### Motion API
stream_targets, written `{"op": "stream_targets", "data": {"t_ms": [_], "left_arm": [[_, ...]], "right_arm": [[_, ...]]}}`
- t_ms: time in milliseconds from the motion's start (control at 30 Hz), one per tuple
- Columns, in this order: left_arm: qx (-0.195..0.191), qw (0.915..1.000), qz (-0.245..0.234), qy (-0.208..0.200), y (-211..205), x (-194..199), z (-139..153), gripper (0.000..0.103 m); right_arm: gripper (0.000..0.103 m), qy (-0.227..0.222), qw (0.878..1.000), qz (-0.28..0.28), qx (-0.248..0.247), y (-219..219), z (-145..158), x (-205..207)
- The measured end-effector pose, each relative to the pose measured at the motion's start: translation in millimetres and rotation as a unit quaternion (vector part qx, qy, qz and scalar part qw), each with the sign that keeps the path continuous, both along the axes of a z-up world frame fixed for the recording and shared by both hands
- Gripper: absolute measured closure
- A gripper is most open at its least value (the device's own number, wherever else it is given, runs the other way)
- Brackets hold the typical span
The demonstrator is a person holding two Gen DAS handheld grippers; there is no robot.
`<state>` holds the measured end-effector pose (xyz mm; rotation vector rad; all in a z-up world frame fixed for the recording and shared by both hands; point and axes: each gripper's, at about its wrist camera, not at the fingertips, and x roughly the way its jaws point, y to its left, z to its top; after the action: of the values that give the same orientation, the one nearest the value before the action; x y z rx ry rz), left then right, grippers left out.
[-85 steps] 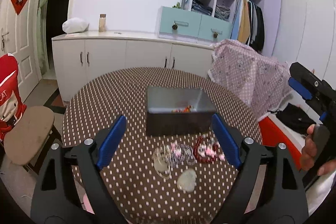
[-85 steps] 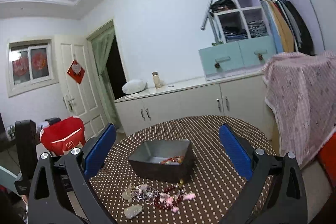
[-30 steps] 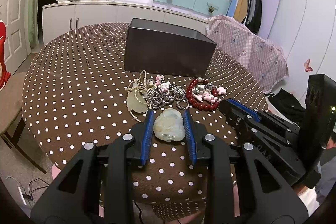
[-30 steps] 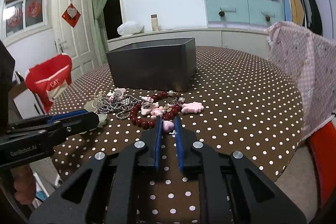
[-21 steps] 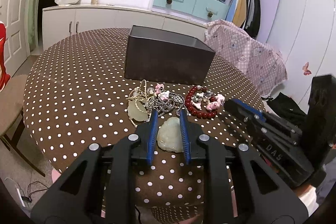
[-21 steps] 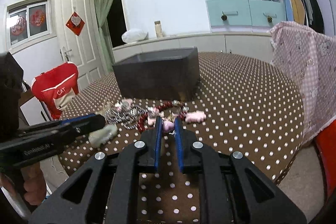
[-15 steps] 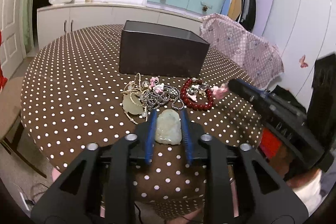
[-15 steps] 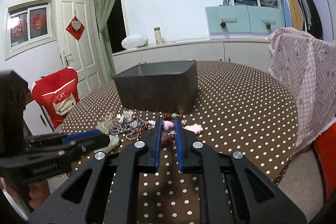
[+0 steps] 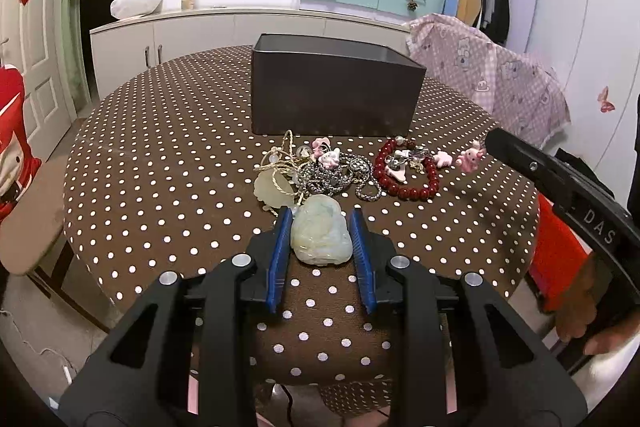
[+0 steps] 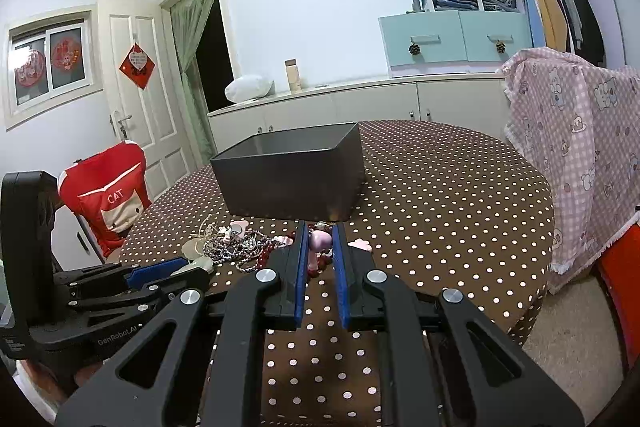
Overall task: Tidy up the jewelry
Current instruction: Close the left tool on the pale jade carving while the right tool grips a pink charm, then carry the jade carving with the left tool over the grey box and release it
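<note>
Since 1 s ago your right tongs (image 10: pixel 320 247) lifted, clamped on a pink charm (image 10: pixel 319 239); left tongs (image 9: pixel 322 227) closing round the jade pendant (image 9: pixel 322 237). Box (image 9: pixel 336 95) sits straight ahead, behind the pile.

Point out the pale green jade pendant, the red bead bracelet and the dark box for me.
jade pendant (image 9: pixel 321 235), left wrist view, middle of its carved face.
red bead bracelet (image 9: pixel 412 190), left wrist view, beads at its near edge.
dark box (image 9: pixel 332 101), left wrist view, near wall.
</note>
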<state>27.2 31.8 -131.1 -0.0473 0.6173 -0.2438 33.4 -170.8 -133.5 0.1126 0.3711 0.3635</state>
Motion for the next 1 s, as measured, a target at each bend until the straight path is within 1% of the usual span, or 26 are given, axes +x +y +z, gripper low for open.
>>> {"op": "stream_targets", "data": {"t_ms": [100,333,433,467,500,600,667,733,833,900,933,967,1000], "left_arm": [[-0.005,1.0000,-0.002,-0.001,0.1,-1.2,1.4,0.073],[-0.010,0.9997,0.000,-0.024,2.5,-6.5,11.9,0.075],[-0.011,0.9995,0.002,-0.028,4.2,-5.5,15.3,0.079],[-0.011,0.9995,0.004,-0.030,5.0,-5.1,16.4,0.088],[-0.011,0.9994,0.005,-0.031,5.6,-4.8,16.6,0.090],[-0.013,0.9995,0.006,-0.029,7.6,-2.4,17.3,0.090],[-0.006,0.9996,0.008,-0.027,6.7,-1.0,15.9,0.090],[0.001,0.9998,0.003,-0.021,5.7,-0.5,13.4,0.090],[0.001,1.0000,-0.005,-0.009,5.6,-1.4,9.1,0.089],[0.004,0.9999,-0.002,-0.013,5.7,-3.9,7.7,0.082],[0.005,0.9999,-0.008,-0.013,5.3,-5.1,7.5,0.069],[0.006,0.9998,-0.013,-0.014,4.6,-6.7,6.7,0.047],[0.008,0.9998,-0.013,-0.016,4.6,-8.6,6.0,0.044]], "right_arm": [[0.092,-0.006,1.000,-0.001,0.001,-2.3,1.7,-1.2],[0.092,-0.019,1.000,-0.006,0.006,-3.6,5.9,-3.3],[0.092,-0.022,1.000,-0.006,0.006,-3.4,8.7,-1.0],[0.092,-0.023,1.000,-0.007,0.005,-3.2,9.6,-0.7],[0.092,-0.024,1.000,-0.007,0.005,-2.9,10.2,-0.2],[0.092,-0.026,1.000,-0.003,0.008,-1.3,11.3,0.1],[0.092,-0.023,1.000,-0.002,0.007,-0.9,11.0,0.9],[0.092,-0.019,1.000,-0.001,0.005,0.5,9.2,1.6],[0.092,-0.013,1.000,0.001,0.004,1.5,7.3,1.9],[0.092,-0.006,1.000,0.004,0.004,1.8,5.7,3.3],[0.092,-0.003,1.000,0.006,0.004,2.1,5.3,3.9],[0.092,0.000,1.000,0.006,0.002,3.2,4.9,4.3],[0.092,0.001,1.000,0.004,-0.001,3.9,4.0,4.4]]}}
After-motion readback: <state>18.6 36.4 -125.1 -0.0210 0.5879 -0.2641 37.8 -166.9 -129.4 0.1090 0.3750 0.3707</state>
